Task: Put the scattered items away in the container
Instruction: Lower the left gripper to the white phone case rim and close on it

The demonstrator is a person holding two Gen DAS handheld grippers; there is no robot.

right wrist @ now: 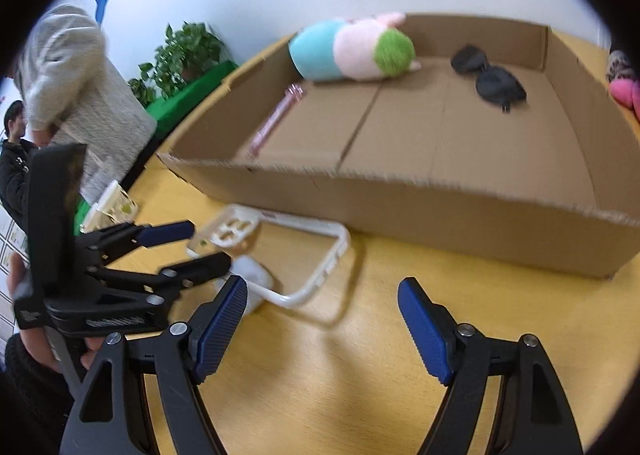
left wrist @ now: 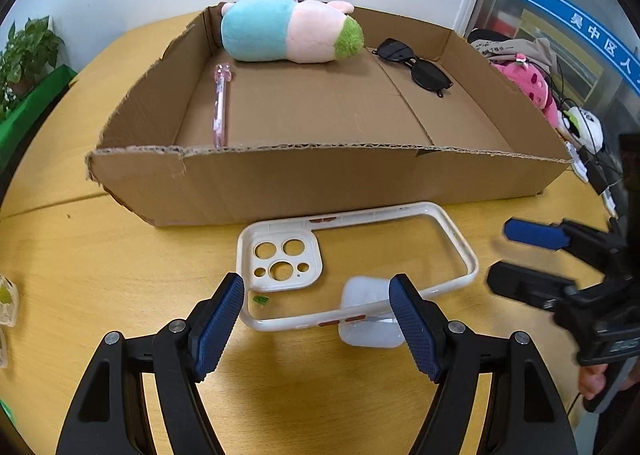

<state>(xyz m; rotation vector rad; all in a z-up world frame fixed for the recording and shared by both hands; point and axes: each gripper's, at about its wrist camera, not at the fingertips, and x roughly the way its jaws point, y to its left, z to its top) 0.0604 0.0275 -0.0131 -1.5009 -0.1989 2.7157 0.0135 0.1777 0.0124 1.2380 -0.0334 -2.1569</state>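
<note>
A shallow cardboard box (left wrist: 320, 183) (right wrist: 440, 207) stands on the wooden table. Inside lie a blue-pink plush toy (left wrist: 288, 29) (right wrist: 352, 49), a pink pen (left wrist: 221, 103) (right wrist: 276, 119) and black sunglasses (left wrist: 416, 63) (right wrist: 488, 79). In front of the box a clear phone case with a white rim (left wrist: 356, 259) (right wrist: 280, 255) rests partly on a small white box (left wrist: 368, 315) (right wrist: 254, 279). My left gripper (left wrist: 318, 327) (right wrist: 192, 245) is open, its fingers either side of the case's near edge. My right gripper (right wrist: 322, 327) (left wrist: 504, 251) is open and empty, to the right of the case.
Pink plush toys and cables (left wrist: 532, 83) lie right of the box. Small clear packets (left wrist: 6, 303) (right wrist: 112, 207) lie at the table's left edge. A potted plant (right wrist: 180, 55) and two people (right wrist: 72, 87) are beyond the table on the left.
</note>
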